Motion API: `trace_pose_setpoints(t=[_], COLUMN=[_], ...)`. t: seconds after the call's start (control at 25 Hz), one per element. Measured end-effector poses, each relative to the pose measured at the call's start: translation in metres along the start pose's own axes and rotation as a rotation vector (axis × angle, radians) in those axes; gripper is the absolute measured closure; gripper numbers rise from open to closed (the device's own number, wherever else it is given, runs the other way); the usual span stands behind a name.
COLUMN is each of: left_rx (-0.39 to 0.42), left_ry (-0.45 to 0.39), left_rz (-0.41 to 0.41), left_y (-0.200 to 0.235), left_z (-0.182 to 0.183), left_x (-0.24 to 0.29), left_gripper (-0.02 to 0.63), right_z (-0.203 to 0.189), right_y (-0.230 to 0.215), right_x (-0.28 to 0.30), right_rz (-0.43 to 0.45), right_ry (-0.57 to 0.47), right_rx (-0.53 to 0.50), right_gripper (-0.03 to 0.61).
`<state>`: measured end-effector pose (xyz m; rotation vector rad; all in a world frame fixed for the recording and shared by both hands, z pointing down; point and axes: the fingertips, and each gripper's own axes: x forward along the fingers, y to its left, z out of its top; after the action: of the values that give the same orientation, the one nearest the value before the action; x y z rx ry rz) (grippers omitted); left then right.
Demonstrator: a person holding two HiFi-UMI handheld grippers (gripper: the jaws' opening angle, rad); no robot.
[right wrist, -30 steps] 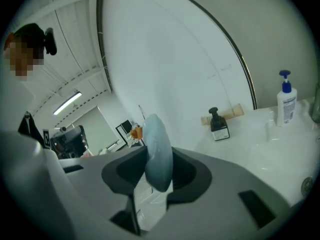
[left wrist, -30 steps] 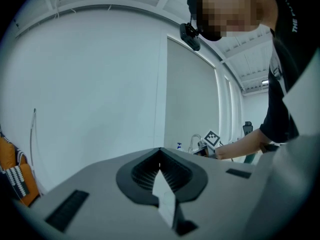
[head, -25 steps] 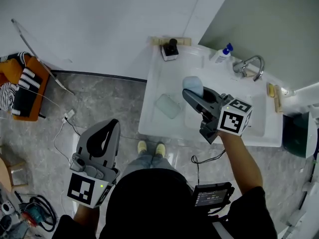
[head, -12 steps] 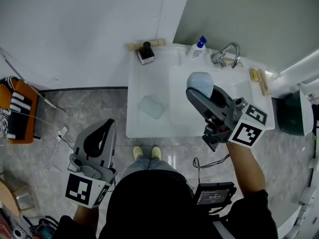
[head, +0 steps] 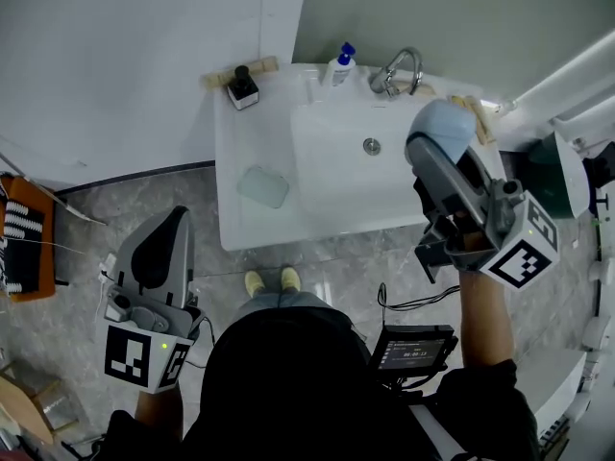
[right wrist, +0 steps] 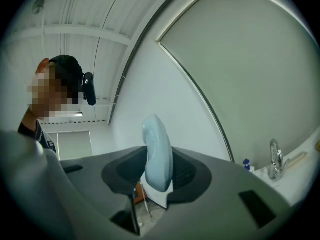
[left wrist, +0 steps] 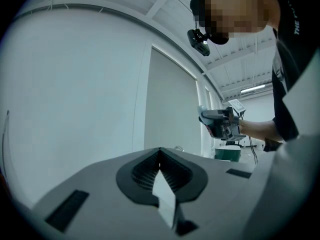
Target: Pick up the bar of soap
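Head view: bar of soap (head: 444, 128) now at upper right, carried off the sink (head: 252, 221) basin since a second ago, clamped in right gripper (head: 437, 152).
Left gripper view: left gripper (left wrist: 159, 155) closed, empty.
Right gripper view: soap pinched upright mid-frame. Pickup likely done.

The head view is brightly and evenly lit; only soft shadows are cast on the grey floor (head: 96, 224). Both gripper views are strongly bent by the lens, with black corners. In the left one a ceiling lamp (left wrist: 252, 89) is seen glowing at three o'clock. The bar of soap (right wrist: 157, 154) is rendered slightly soft.
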<state>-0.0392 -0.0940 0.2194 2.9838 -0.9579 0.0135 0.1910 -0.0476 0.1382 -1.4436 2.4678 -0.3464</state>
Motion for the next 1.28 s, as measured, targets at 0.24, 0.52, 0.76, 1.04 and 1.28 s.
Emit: trace_pose_setpoints(t=[0.24,0.52,0.76,1.04,1.28], left_rx=[0.009,0.017,0.021,0.021,0.022], left_ry=[-0.006,-0.012,-0.016,-0.021,-0.021], left_rz=[-0.015,-0.020,-0.024,-0.029,-0.026], left_y=[-0.004,-0.005,-0.007,-0.013,-0.016], left_z=[0.006,0.011,0.014,0.016,0.017], left_x=[-0.001,0.003,0.011,0.022,0.026], left_gripper=[0.604,0.604,0.604,0.604,0.604], right_z=[0.029,0.050,0.063,0.065,0.063], right_y=[0.016,0.028,0.021,0.011,0.005], right_x=[-0.034,-0.067,-0.082,-0.086,-0.087], right_rz=[-0.055,-0.097,-0.132,-0.151,-0.157], right_ry=[-0.075,-0.140,-0.181,-0.177,-0.168], right_rx=[-0.092,-0.163,-0.191,-0.213,-0.211], right_gripper=[0.442,0.442,0.442,0.442,0.442])
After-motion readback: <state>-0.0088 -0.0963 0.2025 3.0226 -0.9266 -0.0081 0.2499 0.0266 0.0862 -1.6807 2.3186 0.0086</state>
